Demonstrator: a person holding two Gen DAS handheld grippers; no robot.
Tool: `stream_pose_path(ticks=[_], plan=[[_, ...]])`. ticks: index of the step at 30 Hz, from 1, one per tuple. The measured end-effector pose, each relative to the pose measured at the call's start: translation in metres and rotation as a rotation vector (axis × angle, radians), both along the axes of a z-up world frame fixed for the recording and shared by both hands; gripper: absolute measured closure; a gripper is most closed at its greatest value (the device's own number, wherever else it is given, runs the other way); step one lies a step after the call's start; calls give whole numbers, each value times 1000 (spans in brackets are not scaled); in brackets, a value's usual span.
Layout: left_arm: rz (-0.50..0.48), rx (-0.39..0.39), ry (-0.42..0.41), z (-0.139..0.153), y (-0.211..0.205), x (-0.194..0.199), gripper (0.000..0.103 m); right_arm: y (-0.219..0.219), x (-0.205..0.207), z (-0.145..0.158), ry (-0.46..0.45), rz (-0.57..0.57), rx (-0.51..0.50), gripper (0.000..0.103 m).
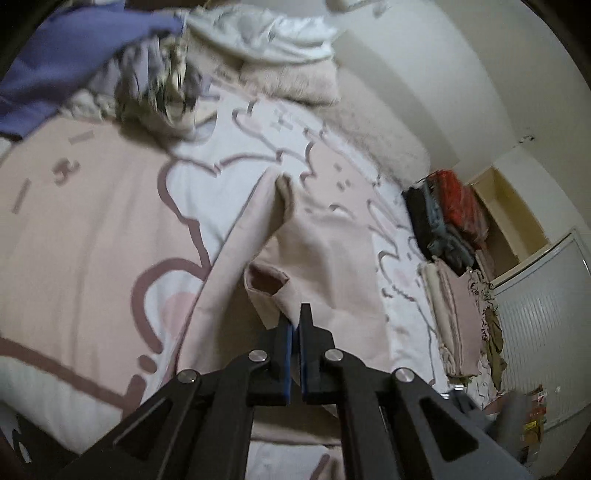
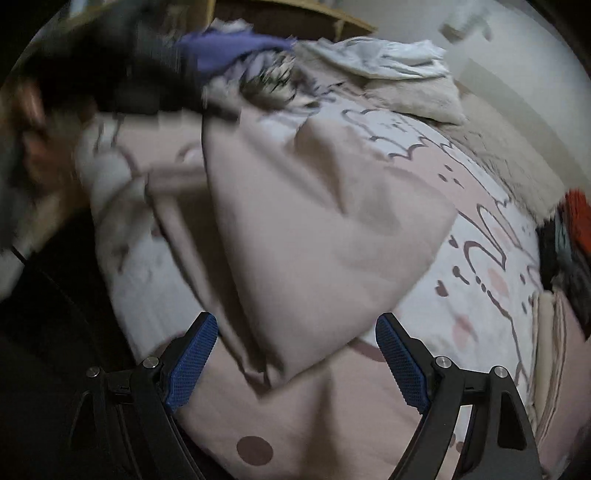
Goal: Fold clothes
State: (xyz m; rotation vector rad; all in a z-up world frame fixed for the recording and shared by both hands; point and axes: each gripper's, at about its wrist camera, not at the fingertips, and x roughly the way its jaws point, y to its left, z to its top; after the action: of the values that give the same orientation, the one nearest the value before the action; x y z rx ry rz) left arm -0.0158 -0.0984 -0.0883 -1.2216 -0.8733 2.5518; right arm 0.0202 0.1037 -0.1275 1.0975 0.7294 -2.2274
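Observation:
A pale pink garment (image 1: 325, 251) lies stretched over the patterned bedspread (image 1: 92, 206). My left gripper (image 1: 295, 325) is shut on an edge of it, near a cuff-like opening (image 1: 266, 282). In the right wrist view the same pink garment (image 2: 314, 221) hangs lifted from the upper left and drapes down over the bed. My right gripper (image 2: 295, 332) is open, its blue pads (image 2: 192, 354) on either side of the garment's lower corner, not touching it. A blurred dark gripper and hand (image 2: 110, 74) show at the upper left, where the garment is held up.
A heap of unfolded clothes, purple (image 1: 74, 59), white (image 1: 266, 33) and patterned (image 1: 159, 85), lies at the head of the bed. A fluffy cushion (image 1: 369, 136) lies along the wall. Folded stacks (image 1: 450, 310) and a red and dark pile (image 1: 450, 206) sit at the bed's right edge.

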Motion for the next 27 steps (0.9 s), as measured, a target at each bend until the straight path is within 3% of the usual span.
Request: stream_pose_path(ticks=[2, 5, 9, 12, 16, 21, 25, 27], plan=[[8, -25, 33, 9, -2, 15, 100, -6, 2, -11, 9, 1, 57, 15], [14, -106, 13, 2, -2, 28, 100, -2, 5, -15, 7, -17, 59, 15], [10, -137, -128, -47, -4, 24, 100, 13, 6, -14, -49, -62, -2, 15], [18, -103, -162, -64, -6, 24, 99, 24, 7, -5, -65, -86, -67, 15], [43, -28, -119, -54, -15, 27, 99, 22, 8, 6, -24, -105, -99, 15], [64, 87, -73, -37, -25, 23, 100, 9, 4, -4, 29, -99, -28, 15], [59, 201, -50, -28, -26, 18, 100, -2, 14, -10, 172, -77, 82, 15], [44, 237, -40, -23, -25, 15, 100, -12, 19, -9, 210, -45, 92, 15]])
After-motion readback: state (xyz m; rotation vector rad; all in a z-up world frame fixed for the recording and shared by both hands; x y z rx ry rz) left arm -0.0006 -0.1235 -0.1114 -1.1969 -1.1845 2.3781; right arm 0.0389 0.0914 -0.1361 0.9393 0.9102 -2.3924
